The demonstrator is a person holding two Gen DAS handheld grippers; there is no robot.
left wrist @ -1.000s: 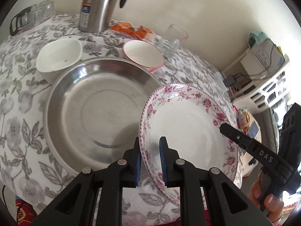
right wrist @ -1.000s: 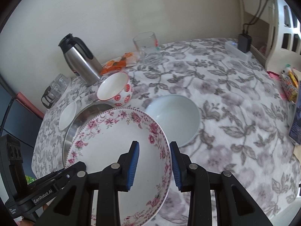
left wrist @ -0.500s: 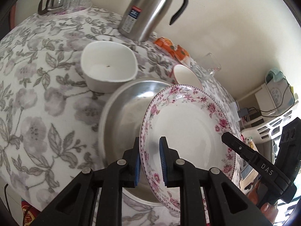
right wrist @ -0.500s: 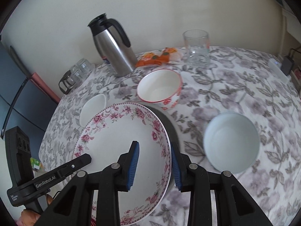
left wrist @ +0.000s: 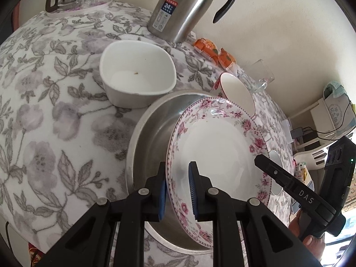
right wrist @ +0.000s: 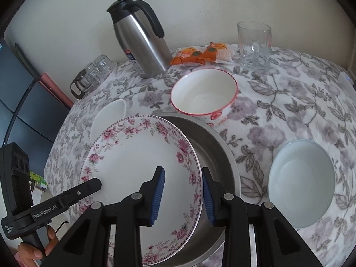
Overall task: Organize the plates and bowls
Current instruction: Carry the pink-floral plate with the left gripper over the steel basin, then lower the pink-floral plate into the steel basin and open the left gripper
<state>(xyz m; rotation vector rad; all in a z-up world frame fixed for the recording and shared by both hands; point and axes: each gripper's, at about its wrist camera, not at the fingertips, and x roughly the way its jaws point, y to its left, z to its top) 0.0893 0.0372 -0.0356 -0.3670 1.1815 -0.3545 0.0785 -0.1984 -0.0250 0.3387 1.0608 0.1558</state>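
A white plate with a pink flower rim [left wrist: 222, 142] [right wrist: 138, 160] is held tilted above a large steel basin [left wrist: 153, 133] [right wrist: 211, 146]. My left gripper [left wrist: 177, 189] is shut on the plate's left rim. My right gripper [right wrist: 183, 191] straddles the plate's right rim with its blue pads a little apart from it. A square white bowl [left wrist: 136, 73] [right wrist: 110, 115] sits left of the basin. A red-rimmed bowl [right wrist: 203, 93] [left wrist: 237, 93] stands behind it. A pale blue bowl [right wrist: 301, 187] sits to the right.
A steel thermos jug [right wrist: 140, 37] [left wrist: 189, 4] stands at the back of the flowered tablecloth [right wrist: 289, 102]. Orange packets [right wrist: 200, 54] and a glass mug [right wrist: 254, 44] lie beside it. A glass pot with cups [right wrist: 91, 75] is at the back left.
Both grippers have carried the plate further left over the basin. The square white bowl and jug now appear closer in the left wrist view.
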